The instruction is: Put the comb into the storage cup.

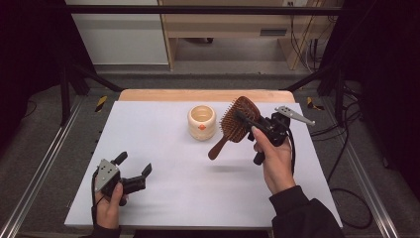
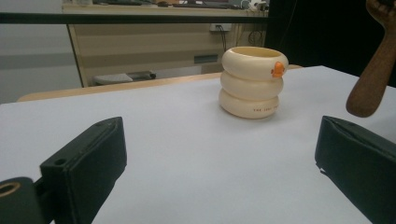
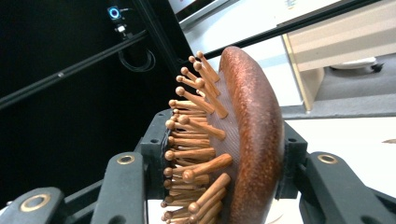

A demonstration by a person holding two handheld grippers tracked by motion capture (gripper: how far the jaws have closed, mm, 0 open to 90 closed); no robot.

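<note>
The right gripper (image 1: 249,120) clamps the wooden hairbrush (image 1: 236,121) above the tabletop (image 1: 163,148), at 3 o'clock from the cream cup (image 1: 202,122); its handle end is cropped in the right gripper view. The left gripper (image 1: 133,166) fingers gape empty.

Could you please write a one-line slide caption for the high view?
Right gripper lifts a wooden hairbrush beside a cream cup, while the left gripper rests open.

The hairbrush (image 3: 243,140) handle is cut off by the right gripper view's bottom edge.
</note>
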